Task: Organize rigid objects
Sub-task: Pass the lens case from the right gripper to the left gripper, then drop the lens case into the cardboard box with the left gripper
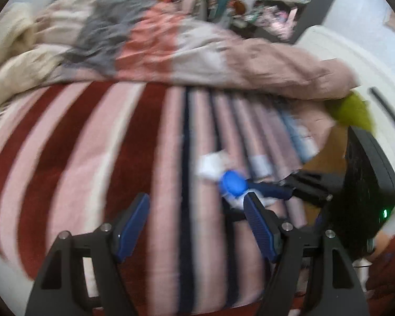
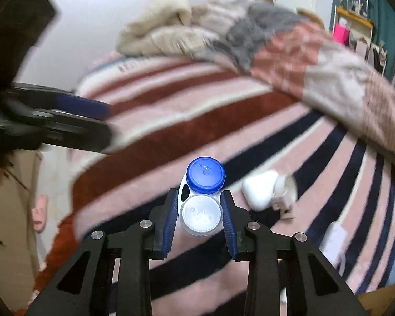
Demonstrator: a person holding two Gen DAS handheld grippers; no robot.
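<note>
Between the pads: we see the right gripper (image 2: 200, 220) pinching a contact lens case (image 2: 201, 197), one blue cap, one clear cap, white body.
Left gripper (image 1: 196, 220): spread, nothing between its pads.
Surface: striped blanket (image 2: 197, 110) on a bed, rumpled quilt (image 2: 289, 50) behind.
Nearby: white earbud case (image 2: 259, 189) just right of the lens case.
Room: we note open blanket to the left.
</note>
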